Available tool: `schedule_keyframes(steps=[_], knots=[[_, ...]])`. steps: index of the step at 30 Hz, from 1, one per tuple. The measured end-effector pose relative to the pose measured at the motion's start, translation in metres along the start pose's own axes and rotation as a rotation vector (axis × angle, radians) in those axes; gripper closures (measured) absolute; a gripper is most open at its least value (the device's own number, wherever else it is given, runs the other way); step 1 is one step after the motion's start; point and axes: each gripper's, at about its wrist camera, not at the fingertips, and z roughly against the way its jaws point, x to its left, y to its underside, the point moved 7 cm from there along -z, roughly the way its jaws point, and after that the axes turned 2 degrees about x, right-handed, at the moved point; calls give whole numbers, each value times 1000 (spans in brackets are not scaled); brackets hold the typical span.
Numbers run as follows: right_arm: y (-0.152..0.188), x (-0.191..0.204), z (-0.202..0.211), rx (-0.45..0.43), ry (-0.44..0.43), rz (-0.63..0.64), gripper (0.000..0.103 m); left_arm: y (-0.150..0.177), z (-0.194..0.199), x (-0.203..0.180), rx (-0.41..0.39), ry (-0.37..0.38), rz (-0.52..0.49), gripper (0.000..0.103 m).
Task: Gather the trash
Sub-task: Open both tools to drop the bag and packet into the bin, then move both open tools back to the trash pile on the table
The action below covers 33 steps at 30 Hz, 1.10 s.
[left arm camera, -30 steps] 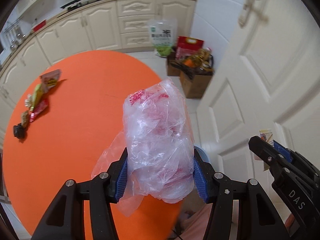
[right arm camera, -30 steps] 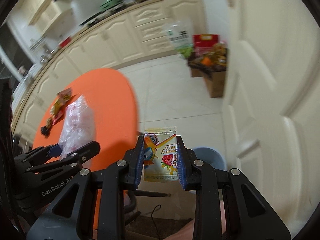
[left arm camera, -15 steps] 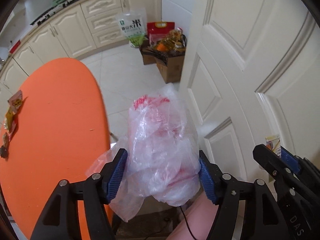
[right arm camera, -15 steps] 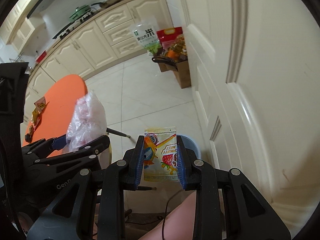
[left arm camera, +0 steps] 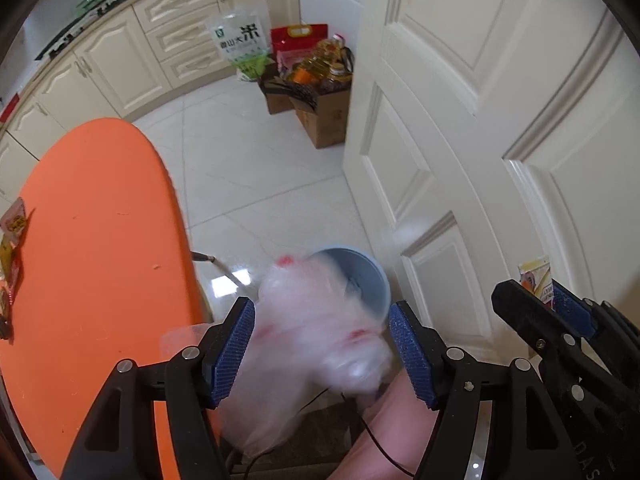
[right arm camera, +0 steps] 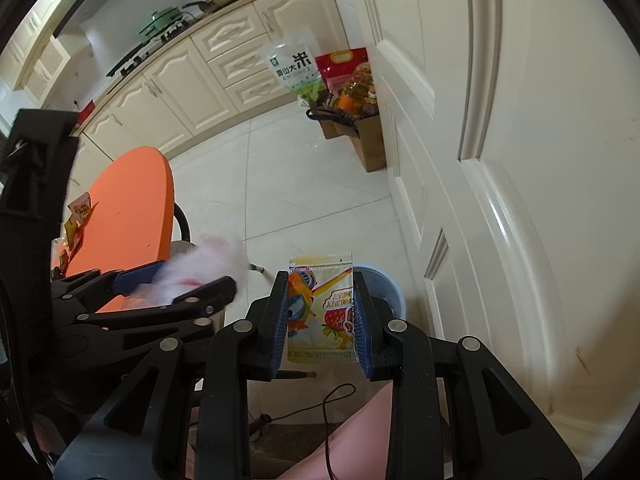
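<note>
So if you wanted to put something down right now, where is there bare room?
Most of the orange table is bare, from its floor-side edge across to the wrappers at its far side. The white floor tiles are open between table and door. The corner holding the cardboard boxes is crowded.

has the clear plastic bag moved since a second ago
Yes. The plastic bag was over the orange table; now it is past the table's edge, over the blue bin by the white door.

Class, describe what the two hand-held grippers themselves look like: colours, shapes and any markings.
Both the left hand-held gripper and the right hand-held gripper are black plastic with silver screws, triangular cut-outs and textured blue pads. White lettering partly reads "DAS".
</note>
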Motion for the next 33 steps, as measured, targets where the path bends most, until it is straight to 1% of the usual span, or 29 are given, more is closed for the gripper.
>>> schedule_keyframes(steps=[8, 14, 17, 21, 29, 33], knots=[[4, -7, 5, -2, 13, -18, 76, -1, 9, 9, -21, -26, 12, 37], [4, 6, -7, 31, -15, -9, 75, 9, 17, 25, -31, -50, 45, 37], [3, 14, -9, 39, -36, -2, 71, 14, 23, 33, -40, -65, 58, 37], [-1, 23, -2, 8, -32, 20, 55, 20, 31, 43, -57, -79, 93, 37], [0, 31, 7, -1, -21, 22, 53, 35, 45, 56, -76, -59, 129, 37], [3, 49, 16, -15, -26, 57, 52, 50, 61, 75, -96, -61, 159, 37]])
